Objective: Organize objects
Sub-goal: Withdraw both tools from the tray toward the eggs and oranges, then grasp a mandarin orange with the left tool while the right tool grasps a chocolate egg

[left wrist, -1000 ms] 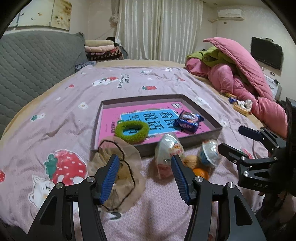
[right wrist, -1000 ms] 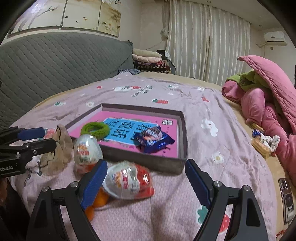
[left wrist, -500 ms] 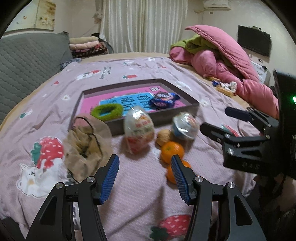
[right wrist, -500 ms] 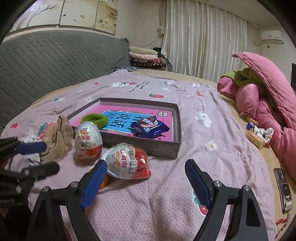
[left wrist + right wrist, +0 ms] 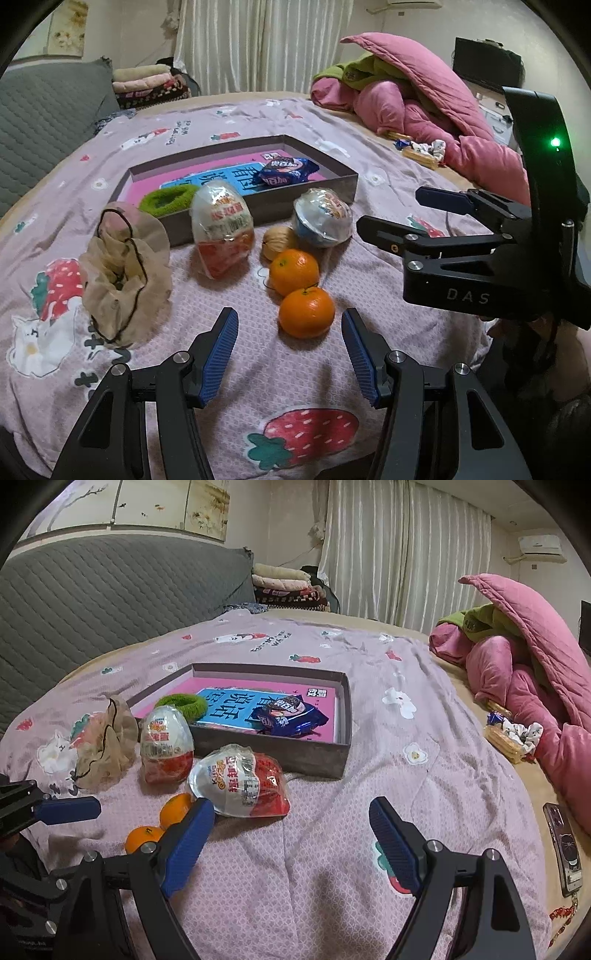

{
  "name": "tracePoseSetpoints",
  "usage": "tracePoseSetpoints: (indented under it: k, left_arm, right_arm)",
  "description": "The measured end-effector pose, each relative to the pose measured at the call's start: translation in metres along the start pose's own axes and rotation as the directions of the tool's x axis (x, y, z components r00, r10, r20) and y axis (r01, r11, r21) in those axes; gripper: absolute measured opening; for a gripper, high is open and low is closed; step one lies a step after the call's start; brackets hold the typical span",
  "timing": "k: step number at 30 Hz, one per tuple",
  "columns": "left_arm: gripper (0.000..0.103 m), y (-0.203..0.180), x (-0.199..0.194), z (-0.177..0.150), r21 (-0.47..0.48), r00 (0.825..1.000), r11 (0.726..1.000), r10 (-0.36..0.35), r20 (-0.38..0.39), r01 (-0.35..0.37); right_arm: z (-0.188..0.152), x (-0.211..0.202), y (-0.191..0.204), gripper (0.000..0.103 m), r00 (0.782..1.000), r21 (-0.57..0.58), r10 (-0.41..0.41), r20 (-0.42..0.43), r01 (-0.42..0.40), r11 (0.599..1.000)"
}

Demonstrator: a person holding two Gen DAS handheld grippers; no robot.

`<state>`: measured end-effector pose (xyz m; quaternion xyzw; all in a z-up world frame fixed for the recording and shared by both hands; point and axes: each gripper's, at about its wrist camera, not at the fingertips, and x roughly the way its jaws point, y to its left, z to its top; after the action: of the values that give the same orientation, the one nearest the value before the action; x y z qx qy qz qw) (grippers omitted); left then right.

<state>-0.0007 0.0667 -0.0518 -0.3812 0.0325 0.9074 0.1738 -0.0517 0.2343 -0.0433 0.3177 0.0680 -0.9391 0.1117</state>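
Note:
A shallow grey box (image 5: 332, 168) (image 5: 314, 753) lies on the bed, holding a green hair tie (image 5: 168, 199) (image 5: 183, 705) and a blue snack packet (image 5: 288, 171) (image 5: 290, 716). In front of it lie two wrapped toy eggs (image 5: 221, 229) (image 5: 321, 218), a walnut (image 5: 277, 242), two oranges (image 5: 293, 271) (image 5: 306, 312) and a beige mesh pouch (image 5: 123, 273). My left gripper (image 5: 290, 350) is open and empty, just short of the nearer orange. My right gripper (image 5: 291, 836) is open and empty, behind the lying egg (image 5: 240, 781); it also shows in the left wrist view (image 5: 402, 210).
A pink quilt heap (image 5: 417, 99) (image 5: 528, 657) fills the right of the bed. A small basket of snacks (image 5: 511, 734) and a phone (image 5: 565, 849) lie at the right edge. A grey headboard (image 5: 92, 590) runs along the left.
My left gripper has drawn back and swung right, so the oranges now lie just ahead of its fingers. My right gripper has pulled back a little. Both stayed open.

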Motion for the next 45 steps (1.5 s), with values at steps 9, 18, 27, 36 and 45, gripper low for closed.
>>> tracePoseSetpoints:
  k: [9,18,27,36,45]
  left_arm:
    - [0.06,-0.001,0.011,-0.003,0.0,1.0,1.0,-0.013,-0.019,0.013]
    - [0.06,-0.005,0.024,-0.003,0.009,0.999,1.0,-0.018,-0.027,0.019]
    - [0.06,-0.004,0.032,-0.001,0.003,1.0,1.0,-0.017,-0.026,0.017]
    - [0.06,0.002,0.038,0.004,-0.025,1.0,1.0,-0.017,-0.023,0.016]
    - [0.06,0.005,0.042,0.006,-0.035,0.999,0.999,-0.026,-0.023,0.025]
  right_arm:
    - [-0.003,0.015,0.004,0.086,0.999,-0.039,0.011,-0.046,-0.013,0.999]
    - [-0.002,0.031,0.009,0.086,0.997,-0.094,0.004,-0.075,-0.011,0.996]
    - [0.004,0.045,0.014,0.086,0.997,-0.134,-0.011,-0.08,0.0,0.991]
    - [0.014,0.057,0.02,0.086,0.998,-0.177,-0.004,-0.055,-0.006,0.984]
    - [0.016,0.062,0.025,0.086,0.998,-0.201,0.032,-0.055,-0.042,0.979]
